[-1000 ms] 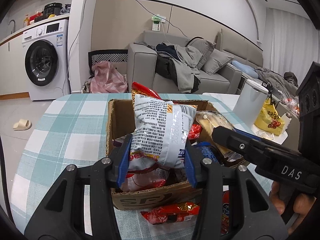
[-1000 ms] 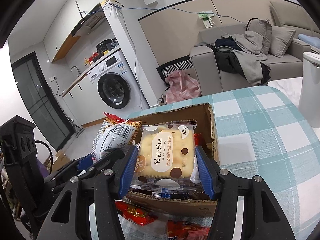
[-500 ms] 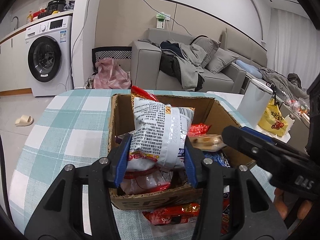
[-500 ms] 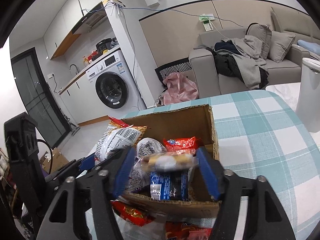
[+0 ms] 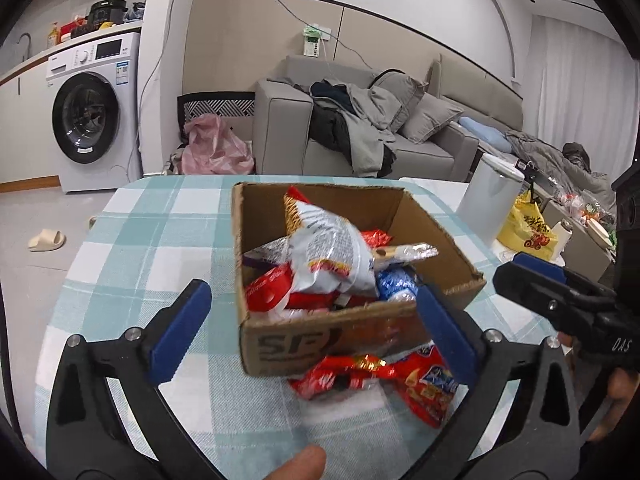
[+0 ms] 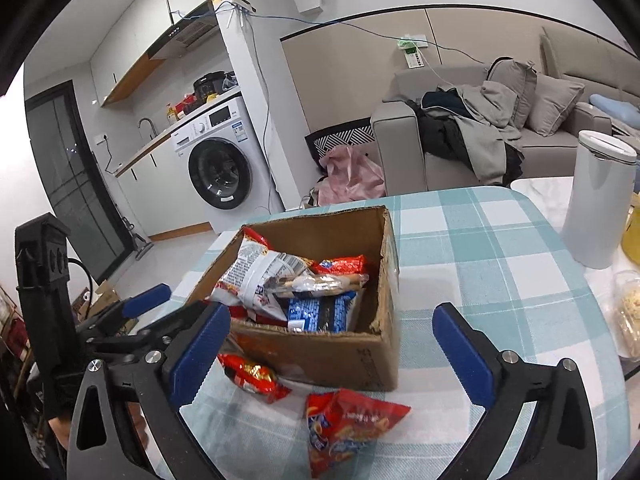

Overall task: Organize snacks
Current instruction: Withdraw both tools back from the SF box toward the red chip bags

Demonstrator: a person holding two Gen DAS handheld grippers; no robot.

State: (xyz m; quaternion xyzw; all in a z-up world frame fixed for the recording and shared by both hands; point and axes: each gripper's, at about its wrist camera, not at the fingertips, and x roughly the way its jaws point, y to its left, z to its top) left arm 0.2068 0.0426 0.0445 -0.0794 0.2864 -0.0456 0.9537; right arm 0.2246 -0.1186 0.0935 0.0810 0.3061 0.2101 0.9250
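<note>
A cardboard box [image 5: 440, 240] stands on the checked table [image 5: 140, 240] and holds several snack packs. A silver-and-red bag [image 5: 328, 248] lies on top of them, beside a clear biscuit pack [image 5: 404, 251]. The box [image 6: 380, 352], the bag [image 6: 256, 272] and a blue pack [image 6: 320, 312] also show in the right wrist view. Two red packs [image 6: 344, 428] [image 6: 252, 376] lie on the table in front of the box. My left gripper [image 5: 312, 332] is open and empty just before the box. My right gripper [image 6: 332, 352] is open and empty at the box's near side.
A white cylindrical container [image 6: 600, 204] stands at the table's right edge. A yellow bag [image 5: 528, 232] sits beyond it. A sofa [image 5: 360, 136] and a washing machine [image 5: 88, 112] stand behind the table. A slipper [image 5: 46, 239] lies on the floor.
My left gripper opened and dropped the silver bag into the box. My right gripper had let the biscuit pack fall in earlier and opened wider. Both grippers drew back.
</note>
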